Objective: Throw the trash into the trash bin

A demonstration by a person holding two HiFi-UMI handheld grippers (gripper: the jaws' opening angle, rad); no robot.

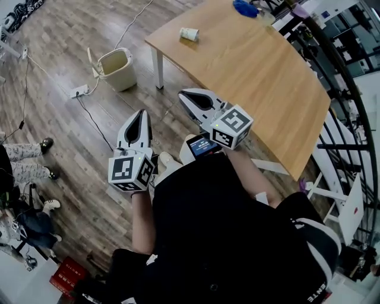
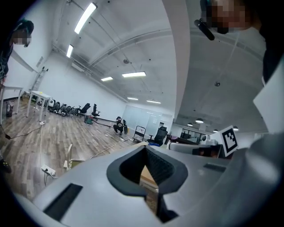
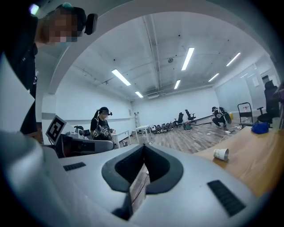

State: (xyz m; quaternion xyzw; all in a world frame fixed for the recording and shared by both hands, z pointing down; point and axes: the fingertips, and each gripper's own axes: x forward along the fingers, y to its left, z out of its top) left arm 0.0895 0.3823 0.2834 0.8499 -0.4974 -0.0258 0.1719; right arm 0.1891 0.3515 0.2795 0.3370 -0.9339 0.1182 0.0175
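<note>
A person stands on the wood floor [image 1: 71, 35] beside a long wooden tabletop [image 1: 261, 77], a handheld gripper in each hand, both held nearly level in front of the body. The left gripper [image 1: 143, 113] has its jaws together with nothing between them. The right gripper [image 1: 183, 96] is likewise closed and empty, and hangs just short of the tabletop's near edge.

The trash, a white paper cup [image 1: 189, 34], lies on its side close to the tabletop's corner, well apart from both grippers. Around it the wood is bare. A blue object [image 1: 244, 8] sits at the far end.

The beige trash bin [image 1: 122, 77] stands open on the floor just beside the white table leg [image 1: 159, 68] at that corner, its lid tipped up at one side. Between the person and the bin the floor lies open, crossed only by thin cables and a white power strip [image 1: 79, 91] near the bin. Other people's shoes [image 1: 46, 143] show at the left edge of the head view.
</note>
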